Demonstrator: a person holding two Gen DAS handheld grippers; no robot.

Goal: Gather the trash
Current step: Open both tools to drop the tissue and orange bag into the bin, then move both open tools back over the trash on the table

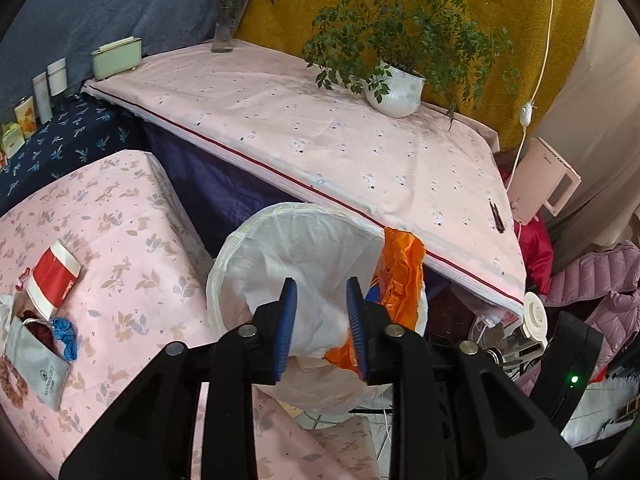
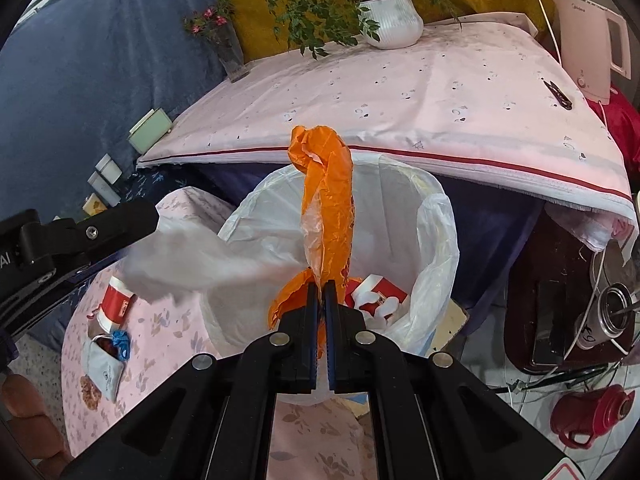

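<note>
A round bin with a white liner stands between two pink-covered tables; it also shows in the right wrist view. My right gripper is shut on an orange plastic wrapper and holds it upright over the bin's mouth. The wrapper shows at the bin's right rim in the left wrist view. My left gripper is open over the bin's near rim; in the right wrist view its arm sits by a stretched fold of liner. A red and white box lies inside the bin.
On the floral table lie a red and white paper cup, a grey pouch and a blue wad. The far table holds a potted plant, a flower vase and a black clip. A pink kettle stands right.
</note>
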